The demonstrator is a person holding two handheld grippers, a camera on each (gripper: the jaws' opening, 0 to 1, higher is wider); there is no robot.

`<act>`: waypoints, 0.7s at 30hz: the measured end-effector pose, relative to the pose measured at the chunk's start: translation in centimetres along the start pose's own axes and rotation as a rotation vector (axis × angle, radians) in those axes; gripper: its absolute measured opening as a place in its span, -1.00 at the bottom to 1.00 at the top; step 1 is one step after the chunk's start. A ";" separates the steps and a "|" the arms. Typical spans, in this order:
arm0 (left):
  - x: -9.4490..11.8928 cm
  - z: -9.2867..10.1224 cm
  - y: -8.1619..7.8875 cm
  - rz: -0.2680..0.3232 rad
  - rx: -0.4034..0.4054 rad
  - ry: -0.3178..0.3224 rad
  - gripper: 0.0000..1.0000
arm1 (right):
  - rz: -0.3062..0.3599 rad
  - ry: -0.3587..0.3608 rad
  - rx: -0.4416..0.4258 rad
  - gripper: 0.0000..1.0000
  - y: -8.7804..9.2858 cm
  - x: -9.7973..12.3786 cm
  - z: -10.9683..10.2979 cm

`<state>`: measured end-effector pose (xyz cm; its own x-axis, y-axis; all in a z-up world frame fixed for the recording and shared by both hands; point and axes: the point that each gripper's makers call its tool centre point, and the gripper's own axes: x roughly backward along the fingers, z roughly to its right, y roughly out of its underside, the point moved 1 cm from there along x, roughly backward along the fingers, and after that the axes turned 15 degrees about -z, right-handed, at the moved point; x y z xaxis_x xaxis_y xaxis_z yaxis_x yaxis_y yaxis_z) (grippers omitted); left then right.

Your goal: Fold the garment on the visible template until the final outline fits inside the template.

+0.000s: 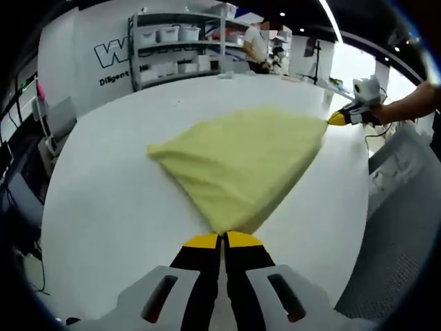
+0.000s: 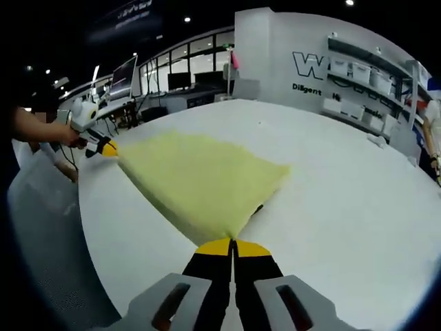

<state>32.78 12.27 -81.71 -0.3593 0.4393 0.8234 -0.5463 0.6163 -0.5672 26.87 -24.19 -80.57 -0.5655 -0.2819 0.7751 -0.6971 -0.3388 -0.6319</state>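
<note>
My left gripper (image 1: pixel 222 239) has its yellow-tipped jaws pressed together on a corner of the yellow garment (image 1: pixel 241 162), pinching the cloth right at six o'clock in the left gripper view. From there the fabric fans out toward twelve across the white table (image 1: pixel 103 200), one corner flopping out to nine o'clock, another stretched to two o'clock, where my right gripper (image 1: pixel 339 118) comes in, tip on that corner, my hand (image 1: pixel 386 110) behind it.

In the right gripper view, my right gripper (image 2: pixel 233 245) has its jaws clamped on its own corner of the garment (image 2: pixel 200 179) at six o'clock. The cloth runs up and away, one point reaching three o'clock, the far corner pulled to ten o'clock, where my left gripper (image 2: pixel 107 147) pinches it. The garment hangs taut between both grippers, over the table (image 2: pixel 344 186) near its curved edge.

Shelving with white bins (image 1: pixel 172 48) stands at twelve o'clock behind.
</note>
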 end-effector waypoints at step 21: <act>-0.4 1.5 0.9 -0.007 0.018 0.006 -0.94 | -0.025 0.006 -0.019 -1.00 2.8 0.9 -0.8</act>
<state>31.25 11.66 -82.52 -0.3511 0.4392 0.8269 -0.5623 0.6073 -0.5613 24.02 -24.68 -81.63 -0.5509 -0.2680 0.7904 -0.7188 -0.3288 -0.6125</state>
